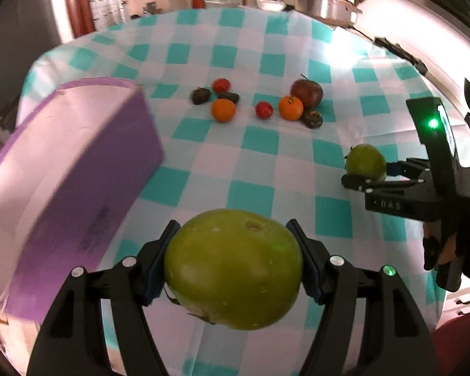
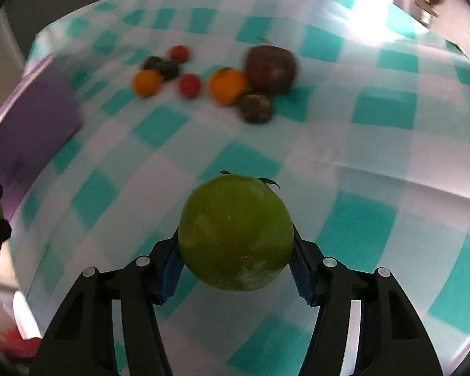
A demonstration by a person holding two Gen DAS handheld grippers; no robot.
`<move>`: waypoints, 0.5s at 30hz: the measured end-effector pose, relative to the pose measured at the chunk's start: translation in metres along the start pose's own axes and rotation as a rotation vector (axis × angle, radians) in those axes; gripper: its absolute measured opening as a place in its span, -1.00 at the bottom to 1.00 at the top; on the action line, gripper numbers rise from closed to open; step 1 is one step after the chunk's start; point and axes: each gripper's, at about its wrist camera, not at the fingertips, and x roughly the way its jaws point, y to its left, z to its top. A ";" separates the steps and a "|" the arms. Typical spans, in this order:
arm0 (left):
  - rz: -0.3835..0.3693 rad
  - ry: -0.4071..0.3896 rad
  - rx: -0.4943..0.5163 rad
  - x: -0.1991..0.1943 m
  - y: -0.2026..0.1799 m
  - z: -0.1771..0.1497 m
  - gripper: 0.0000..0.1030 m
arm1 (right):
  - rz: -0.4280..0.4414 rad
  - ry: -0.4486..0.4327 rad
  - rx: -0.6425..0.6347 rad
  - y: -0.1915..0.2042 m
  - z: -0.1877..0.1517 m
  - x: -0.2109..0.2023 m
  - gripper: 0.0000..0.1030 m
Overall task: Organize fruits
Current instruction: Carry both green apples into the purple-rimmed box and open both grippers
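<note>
Left wrist view: the left gripper (image 1: 233,269) is clamped on a green fruit (image 1: 235,268) held above the checkered bench (image 1: 260,163), beside a purple container (image 1: 75,169), with the remaining fruit cluster (image 1: 260,101) farther back. Right wrist view: the right gripper (image 2: 236,261) grasps a second green fruit (image 2: 236,232) above the bench, well apart from the cluster.

Black hand-held gripper (image 1: 233,266), blue pads (image 2: 172,269), silver screws.
</note>
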 end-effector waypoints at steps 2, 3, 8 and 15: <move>0.025 -0.023 -0.049 -0.021 0.014 -0.004 0.34 | 0.050 -0.024 -0.041 0.020 0.006 -0.015 0.14; 0.034 -0.041 -0.083 -0.031 0.023 -0.005 0.34 | 0.077 -0.045 -0.061 0.030 0.015 -0.022 0.14; 0.078 -0.144 -0.291 -0.081 0.077 -0.001 0.34 | 0.214 -0.153 -0.155 0.079 0.066 -0.064 0.14; 0.127 -0.198 -0.529 -0.117 0.169 0.010 0.34 | 0.403 -0.219 -0.264 0.168 0.142 -0.104 0.14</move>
